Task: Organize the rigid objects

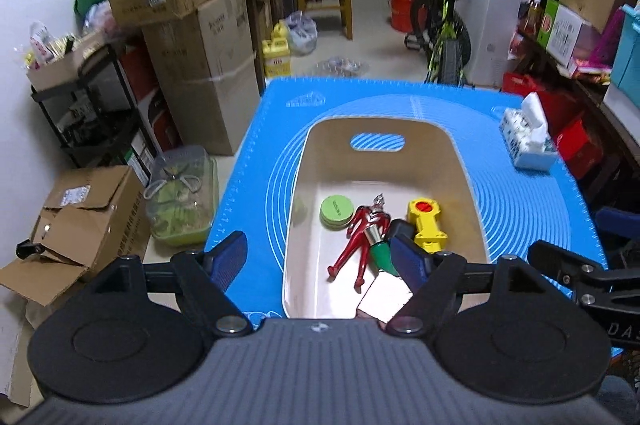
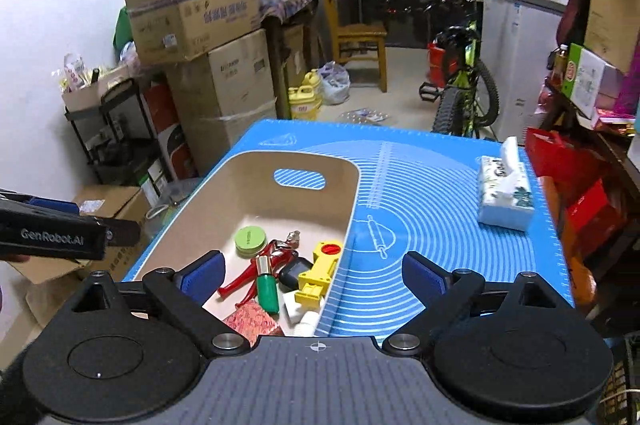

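A beige bin [image 1: 316,145] [image 2: 240,165] stands on the blue mat [image 1: 520,209] [image 2: 432,225]. Inside lie a green round tin [image 1: 336,211] [image 2: 250,241], a red figure [image 1: 362,233] [image 2: 272,253], a yellow toy [image 1: 426,225] [image 2: 320,269], a green bottle [image 1: 382,259] [image 2: 267,289], a white box [image 1: 384,299] and a red patterned block [image 2: 252,321]. My left gripper [image 1: 320,261] is open and empty above the bin's near end. My right gripper [image 2: 312,275] is open and empty over the bin's right rim.
A tissue pack [image 1: 526,137] [image 2: 506,193] sits at the mat's far right. Stacked cardboard boxes [image 1: 200,65], a shelf rack [image 1: 92,105] and a green-lidded container [image 1: 180,201] stand left of the table. A bicycle [image 2: 464,85] and a wooden chair [image 2: 360,41] stand behind.
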Available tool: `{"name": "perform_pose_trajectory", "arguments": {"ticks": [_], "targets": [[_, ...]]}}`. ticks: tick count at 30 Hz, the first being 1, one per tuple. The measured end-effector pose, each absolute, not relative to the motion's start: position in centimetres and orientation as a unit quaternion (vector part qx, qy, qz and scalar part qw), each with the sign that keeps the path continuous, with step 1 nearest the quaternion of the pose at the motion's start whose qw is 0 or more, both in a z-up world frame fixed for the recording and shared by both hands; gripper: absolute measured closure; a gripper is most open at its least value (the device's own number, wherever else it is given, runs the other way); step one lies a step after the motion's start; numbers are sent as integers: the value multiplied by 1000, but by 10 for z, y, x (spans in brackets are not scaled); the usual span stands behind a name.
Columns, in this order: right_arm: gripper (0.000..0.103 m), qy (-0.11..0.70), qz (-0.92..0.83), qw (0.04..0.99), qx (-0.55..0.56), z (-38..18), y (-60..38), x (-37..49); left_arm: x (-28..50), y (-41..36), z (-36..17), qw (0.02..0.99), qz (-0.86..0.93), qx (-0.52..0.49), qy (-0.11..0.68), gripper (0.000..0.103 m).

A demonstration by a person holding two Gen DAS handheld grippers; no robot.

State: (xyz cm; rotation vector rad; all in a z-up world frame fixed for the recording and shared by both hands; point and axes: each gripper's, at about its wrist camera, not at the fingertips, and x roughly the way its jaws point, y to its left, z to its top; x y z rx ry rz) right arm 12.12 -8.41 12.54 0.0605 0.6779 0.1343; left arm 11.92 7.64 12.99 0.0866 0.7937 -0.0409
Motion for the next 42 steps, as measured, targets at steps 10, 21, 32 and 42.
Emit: {"name": "perform_pose_trajectory", "arguments": {"ticks": [10,21,32,42], "targets": [[7,312,42,948,33,144,-103,50,64,56,148,936,-24,42,347,18],[7,306,26,951,32,129,-105,-14,11,46,125,940,-25,49,335,16],[7,299,9,953,49,100,-109,-47,-25,43,92,945,-23,56,321,16],[7,297,-10,953,53,74,-120,-63,-42,41,52,946,-30,73,315,16]]}}
